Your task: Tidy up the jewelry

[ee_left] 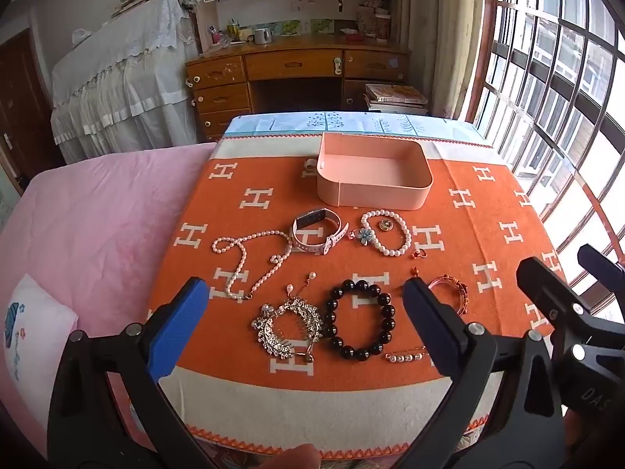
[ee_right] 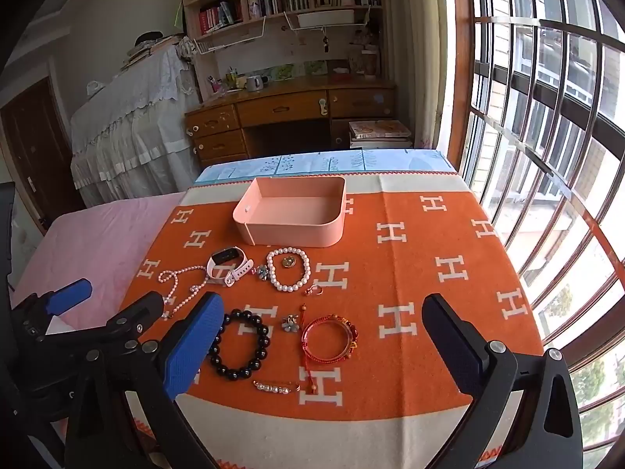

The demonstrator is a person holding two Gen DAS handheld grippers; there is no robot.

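A: How are the tongs set?
B: The left gripper and the right gripper are both spread wide, and nothing is held between their pads; they are poised above the near edge of the orange cloth.
A: Where is the jewelry laid?
B: The black bead bracelet is seen near, the pearl bracelet and the watch farther, just before the empty pink box.
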